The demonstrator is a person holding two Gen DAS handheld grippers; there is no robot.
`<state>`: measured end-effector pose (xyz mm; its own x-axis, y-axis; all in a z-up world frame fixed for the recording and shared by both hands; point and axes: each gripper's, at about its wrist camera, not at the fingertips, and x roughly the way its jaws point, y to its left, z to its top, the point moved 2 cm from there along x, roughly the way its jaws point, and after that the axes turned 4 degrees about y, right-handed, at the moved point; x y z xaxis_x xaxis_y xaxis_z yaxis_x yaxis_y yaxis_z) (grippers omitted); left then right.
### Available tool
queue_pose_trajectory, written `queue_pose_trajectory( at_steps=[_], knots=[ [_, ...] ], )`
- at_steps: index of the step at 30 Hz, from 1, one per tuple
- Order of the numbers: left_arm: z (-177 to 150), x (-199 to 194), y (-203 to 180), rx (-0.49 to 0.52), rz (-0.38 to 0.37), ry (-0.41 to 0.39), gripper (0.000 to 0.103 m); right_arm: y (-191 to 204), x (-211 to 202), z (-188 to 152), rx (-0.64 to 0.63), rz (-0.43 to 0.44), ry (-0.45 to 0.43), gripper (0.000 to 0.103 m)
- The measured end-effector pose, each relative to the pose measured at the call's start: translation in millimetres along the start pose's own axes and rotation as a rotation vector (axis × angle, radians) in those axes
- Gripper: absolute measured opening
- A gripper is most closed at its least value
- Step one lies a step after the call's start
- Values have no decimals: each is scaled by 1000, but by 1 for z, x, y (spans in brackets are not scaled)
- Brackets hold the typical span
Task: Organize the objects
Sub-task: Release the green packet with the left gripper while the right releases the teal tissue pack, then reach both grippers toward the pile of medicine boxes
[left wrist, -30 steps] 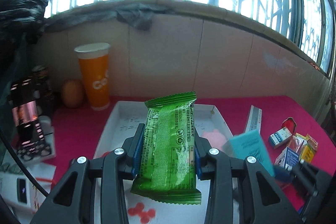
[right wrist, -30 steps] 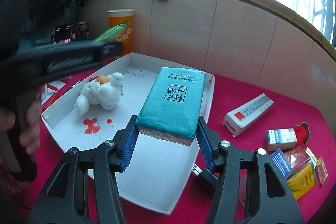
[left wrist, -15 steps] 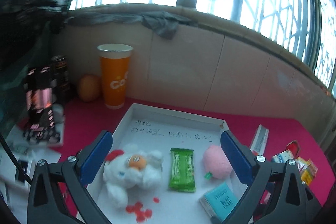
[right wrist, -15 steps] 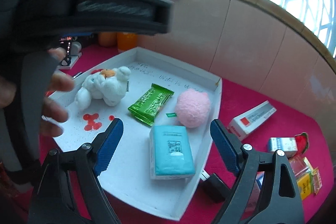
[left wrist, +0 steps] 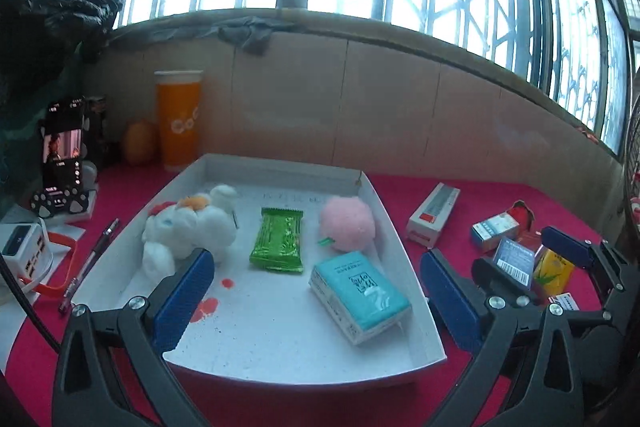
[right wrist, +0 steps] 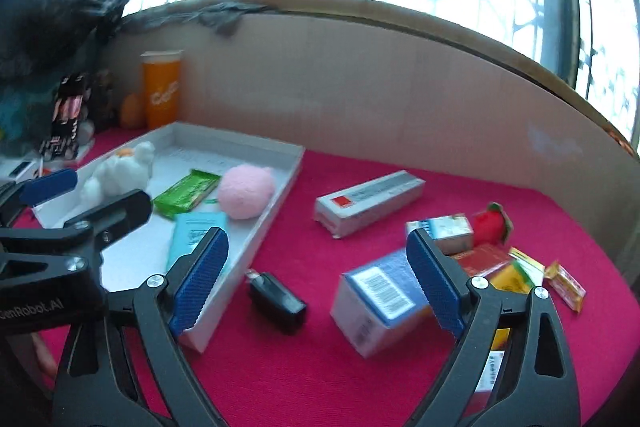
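Crimson cloth covers the table [left wrist: 472, 187], and on it sits a shallow white tray [left wrist: 416, 303] that holds four things. At its left lies a white plush toy [left wrist: 188, 227], beside it a green snack packet [left wrist: 278, 241], then a pink fluffy ball [left wrist: 348, 223], and nearer the front right corner a teal tissue pack [left wrist: 360, 297] lying flat on the tray floor. The left gripper [left wrist: 318, 301] hovers over the near part of the tray with its blue-padded jaws spread wide and nothing between them. The right gripper [right wrist: 318, 281] hangs over the cloth to the right of the tray; its jaws have just been opening and stand well apart, pressing on nothing. Under its view lie a small black block [right wrist: 278, 297] just outside the tray wall and a blue-topped barcode box [right wrist: 378, 301], blurred, near its right finger. Farther back a long grey and white carton [right wrist: 370, 203] rests on the cloth, and a cluster of small boxes and sachets [right wrist: 500, 259] with a red strawberry-like piece [right wrist: 490, 223] lies at the right. Behind the tray an orange cup [left wrist: 178, 119] stands against the wall, with a phone on a stand [left wrist: 62, 155] at far left.
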<state>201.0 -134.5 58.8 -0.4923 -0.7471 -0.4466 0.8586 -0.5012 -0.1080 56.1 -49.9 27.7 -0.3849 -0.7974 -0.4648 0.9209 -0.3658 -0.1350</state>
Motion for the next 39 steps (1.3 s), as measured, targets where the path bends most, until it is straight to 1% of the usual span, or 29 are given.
queue_pose_trajectory(
  at_steps=[5,9,12,16,19,22,26,28,30,31,33,34,36,39],
  knots=[
    [-2,-2,1,-3,-6,-1,103,-19,-1,-2,57,-8,8,92],
    [-4,-1,-3,16,-21,2,103,-34,-3,-6,86,-30,15,92],
    [-4,-1,-6,33,-42,0,103,-52,-6,-11,109,-71,21,92],
    [-4,-2,-11,56,-53,-1,103,-94,-15,-21,198,-137,41,92],
    [-5,-4,-19,96,-72,-9,103,-128,-21,-31,279,-176,69,92],
    [-7,-6,-33,164,-103,-9,103,-163,-25,-44,366,-201,118,92],
    [-12,-7,-50,245,-134,1,103,-199,-28,-60,473,-209,179,92],
    [-14,-7,-57,274,-154,13,103,-209,-29,-67,498,-195,208,92],
    [-15,-7,-63,294,-173,26,103,-211,-33,-70,498,-159,212,92],
    [-16,-6,-66,306,-184,34,103,-207,-36,-69,480,-123,204,92],
    [-18,-5,-72,328,-192,45,103,-194,-40,-66,414,-75,198,92],
    [-19,-5,-76,344,-194,52,103,-184,-39,-64,367,-53,211,92],
    [-23,-6,-86,382,-193,54,103,-159,-30,-63,287,4,271,92],
    [-26,-8,-94,416,-198,50,103,-136,-12,-65,250,39,355,92]
  ],
)
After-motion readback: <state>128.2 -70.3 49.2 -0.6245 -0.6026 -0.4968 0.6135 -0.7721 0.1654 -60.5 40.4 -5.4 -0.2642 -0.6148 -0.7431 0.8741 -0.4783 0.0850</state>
